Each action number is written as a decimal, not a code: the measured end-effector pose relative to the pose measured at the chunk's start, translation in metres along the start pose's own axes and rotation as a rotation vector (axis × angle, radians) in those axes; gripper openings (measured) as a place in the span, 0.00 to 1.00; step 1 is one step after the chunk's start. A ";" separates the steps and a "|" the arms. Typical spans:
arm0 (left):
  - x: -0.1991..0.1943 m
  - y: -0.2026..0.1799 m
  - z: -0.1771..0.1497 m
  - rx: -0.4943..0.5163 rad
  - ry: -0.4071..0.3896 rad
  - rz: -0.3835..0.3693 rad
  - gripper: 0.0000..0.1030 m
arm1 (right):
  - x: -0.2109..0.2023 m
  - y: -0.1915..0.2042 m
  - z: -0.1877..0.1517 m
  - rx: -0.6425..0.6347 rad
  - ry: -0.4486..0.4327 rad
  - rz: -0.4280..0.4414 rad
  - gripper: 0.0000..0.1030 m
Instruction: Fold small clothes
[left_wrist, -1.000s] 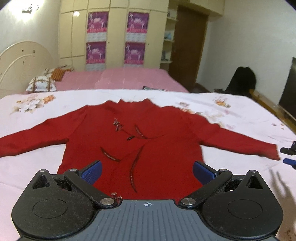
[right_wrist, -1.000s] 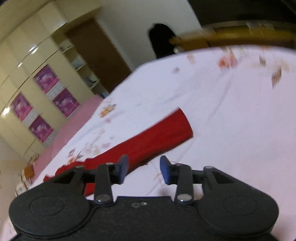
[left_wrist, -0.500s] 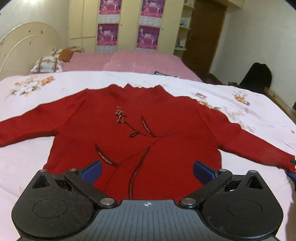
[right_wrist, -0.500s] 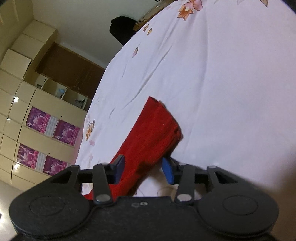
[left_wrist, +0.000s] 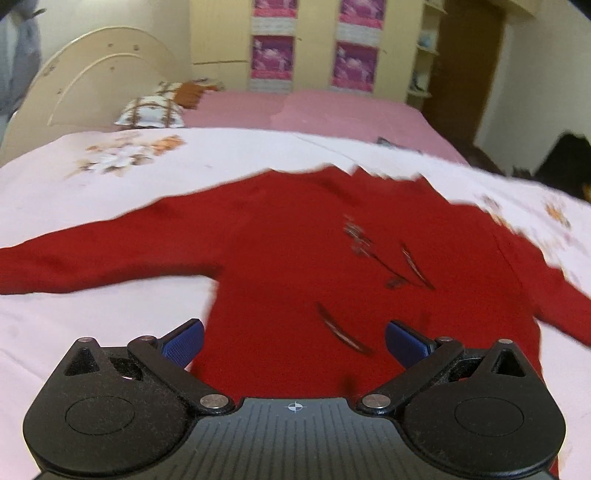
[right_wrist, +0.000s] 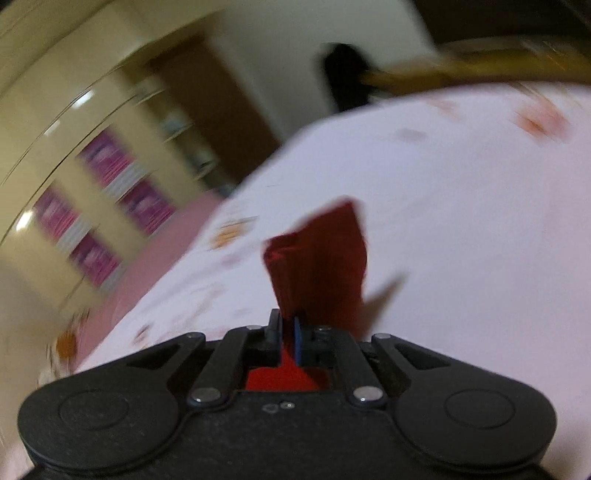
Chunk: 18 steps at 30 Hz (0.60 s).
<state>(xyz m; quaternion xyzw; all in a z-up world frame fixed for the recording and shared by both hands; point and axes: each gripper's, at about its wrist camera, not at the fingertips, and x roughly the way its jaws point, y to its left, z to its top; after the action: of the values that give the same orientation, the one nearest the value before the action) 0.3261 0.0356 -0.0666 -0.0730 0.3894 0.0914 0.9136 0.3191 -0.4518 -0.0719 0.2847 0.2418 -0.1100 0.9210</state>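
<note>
Pale floral bedding (left_wrist: 92, 206) covers the wide bed, with a pink-covered stretch (left_wrist: 332, 110) beyond it toward 12 o'clock and a cream wardrobe (left_wrist: 229, 33) with purple posters at the back wall. On the white cover a red sweater (left_wrist: 295, 251) lies flat, front up, neck toward 12 o'clock and one sleeve running out to 9 o'clock until the frame edge cuts it off. Its hem is hidden behind the black body of the left gripper (left_wrist: 293, 341), whose blue pads stand wide apart above the lower body of the garment with nothing pinched between them; whether they touch the cloth cannot be told. Motion blur smears the neckline and the embroidered sprig on the chest. The 3 o'clock sleeve leaves this view at the edge. In the right wrist view, the right gripper (right_wrist: 288, 332) has its fingers clamped on the sleeve cuff (right_wrist: 317, 254), which sticks up toward 12 o'clock from between the pads, with more red bunched behind them. That whole view is heavily blurred, so the dark shape (right_wrist: 343, 77) and wooden edge at 1 o'clock stay unclear.
</note>
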 end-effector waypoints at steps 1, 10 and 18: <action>0.002 0.011 0.003 -0.014 -0.003 -0.005 1.00 | 0.002 0.019 -0.003 -0.046 0.005 0.028 0.06; 0.025 0.096 0.022 -0.078 -0.031 0.010 1.00 | 0.023 0.218 -0.103 -0.417 0.184 0.307 0.06; 0.031 0.152 0.035 -0.094 -0.074 -0.039 1.00 | 0.027 0.325 -0.202 -0.632 0.292 0.414 0.05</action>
<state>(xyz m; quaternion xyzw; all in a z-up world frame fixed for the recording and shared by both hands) 0.3378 0.1941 -0.0741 -0.1200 0.3491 0.0944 0.9246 0.3759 -0.0721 -0.0785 0.0430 0.3295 0.1992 0.9219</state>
